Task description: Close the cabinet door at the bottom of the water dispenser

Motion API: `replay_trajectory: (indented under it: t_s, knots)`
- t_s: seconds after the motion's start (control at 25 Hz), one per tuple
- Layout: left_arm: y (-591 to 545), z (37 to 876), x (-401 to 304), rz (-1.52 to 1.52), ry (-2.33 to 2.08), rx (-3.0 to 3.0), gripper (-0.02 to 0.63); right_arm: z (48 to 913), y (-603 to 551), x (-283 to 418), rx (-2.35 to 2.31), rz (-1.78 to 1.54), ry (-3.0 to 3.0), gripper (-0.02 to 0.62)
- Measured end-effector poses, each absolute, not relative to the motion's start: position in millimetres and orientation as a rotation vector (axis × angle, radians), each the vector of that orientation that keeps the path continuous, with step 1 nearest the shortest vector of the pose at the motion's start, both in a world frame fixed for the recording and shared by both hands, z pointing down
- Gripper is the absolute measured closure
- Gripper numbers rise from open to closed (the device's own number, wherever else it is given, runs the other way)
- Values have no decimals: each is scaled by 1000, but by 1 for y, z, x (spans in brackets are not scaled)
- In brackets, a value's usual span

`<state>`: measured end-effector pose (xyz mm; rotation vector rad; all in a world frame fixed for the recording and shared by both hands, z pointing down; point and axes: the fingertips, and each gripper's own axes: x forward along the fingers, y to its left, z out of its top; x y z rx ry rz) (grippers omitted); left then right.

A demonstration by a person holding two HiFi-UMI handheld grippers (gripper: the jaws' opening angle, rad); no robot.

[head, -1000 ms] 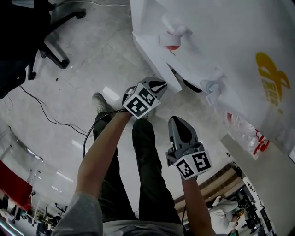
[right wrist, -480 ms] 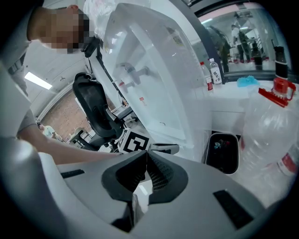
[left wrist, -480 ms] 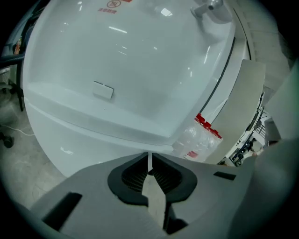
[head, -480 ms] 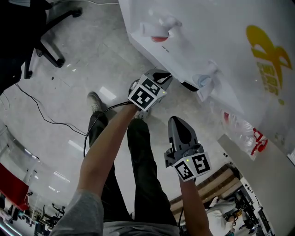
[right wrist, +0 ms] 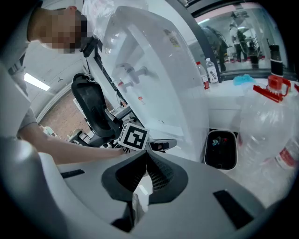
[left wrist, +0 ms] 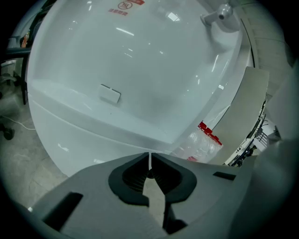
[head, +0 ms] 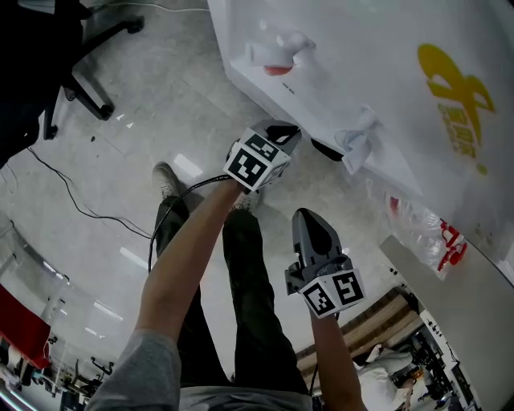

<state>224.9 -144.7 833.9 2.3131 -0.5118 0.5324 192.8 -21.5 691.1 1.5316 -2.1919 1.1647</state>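
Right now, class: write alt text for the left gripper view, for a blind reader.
The left gripper, jaws shut and empty, points at a white water dispenser whose curved front fills the view. A tap sits at upper right; clear red-capped bottles show at right.

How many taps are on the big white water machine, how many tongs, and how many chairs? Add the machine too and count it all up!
Taps: 2 (red tap, pale tap)
Tongs: 2 (left tongs, right tongs)
Office chair: 1
Water dispenser: 1
Total: 6
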Motion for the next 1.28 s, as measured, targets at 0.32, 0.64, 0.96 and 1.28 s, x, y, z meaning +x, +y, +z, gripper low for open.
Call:
replay_trajectory:
  t_s: [0.32,0.64,0.96,1.28]
  knots:
    - [-127,812,177,489,-556,2298,581,695,-26,175,1544,1179,-2207,583]
    - [-119,767,111,474,-608,2315,581,677,-43,134,1541,1189,-2260,583]
    - [-120,692,57,401,-671,2331,586,641,-60,92,1566,1217,-2320,583]
    - [-107,610,17,333,-709,2311,586,583,-82,49,1582,1262,-2374,584]
